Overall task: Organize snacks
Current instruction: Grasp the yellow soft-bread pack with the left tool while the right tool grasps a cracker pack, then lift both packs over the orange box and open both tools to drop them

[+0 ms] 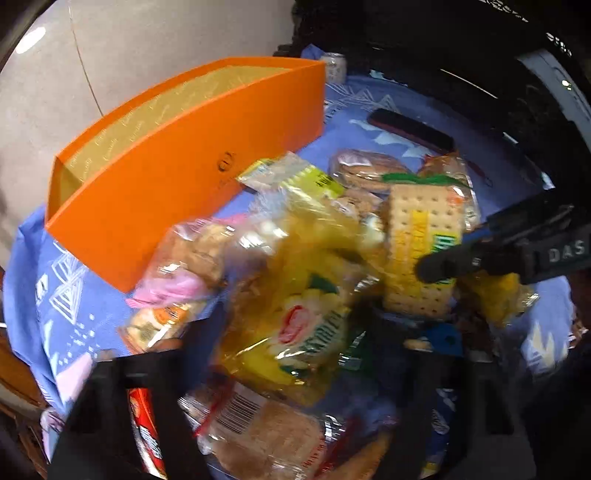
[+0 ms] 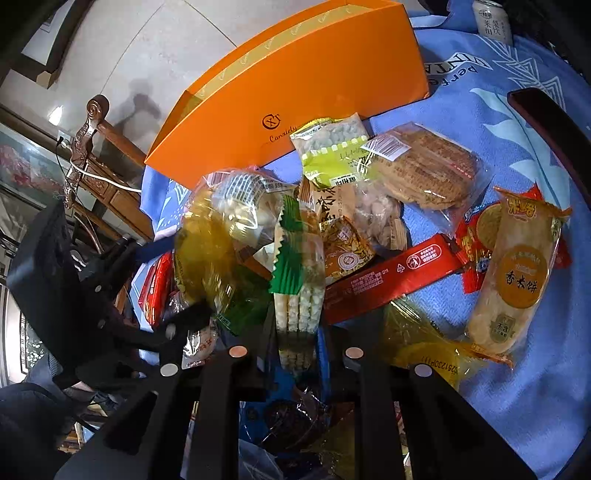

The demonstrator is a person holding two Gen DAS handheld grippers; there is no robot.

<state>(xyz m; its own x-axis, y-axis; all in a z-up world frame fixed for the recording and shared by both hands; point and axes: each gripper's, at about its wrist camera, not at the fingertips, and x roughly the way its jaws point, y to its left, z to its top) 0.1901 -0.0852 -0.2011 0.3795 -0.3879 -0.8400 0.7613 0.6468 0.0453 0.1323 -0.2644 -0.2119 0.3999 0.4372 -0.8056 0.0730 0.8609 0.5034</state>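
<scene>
An open orange box (image 1: 192,166) stands at the back left of a blue cloth; it also shows in the right wrist view (image 2: 310,92). A heap of wrapped snacks lies in front of it. My left gripper (image 1: 291,332) is shut on a yellow transparent snack bag (image 1: 295,314), lifted above the heap and blurred; the same bag shows in the right wrist view (image 2: 207,243). My right gripper (image 2: 295,339) is shut on a cracker pack with a green end (image 2: 295,266), held upright; it also shows in the left wrist view (image 1: 421,251).
A red bar (image 2: 391,273), a rice cracker pack (image 2: 513,280), a waffle pack (image 2: 428,166) and a green-labelled nut bag (image 2: 332,147) lie on the cloth (image 2: 498,122). A can (image 2: 493,18) stands at the back. A dark flat object (image 1: 410,129) lies behind the heap.
</scene>
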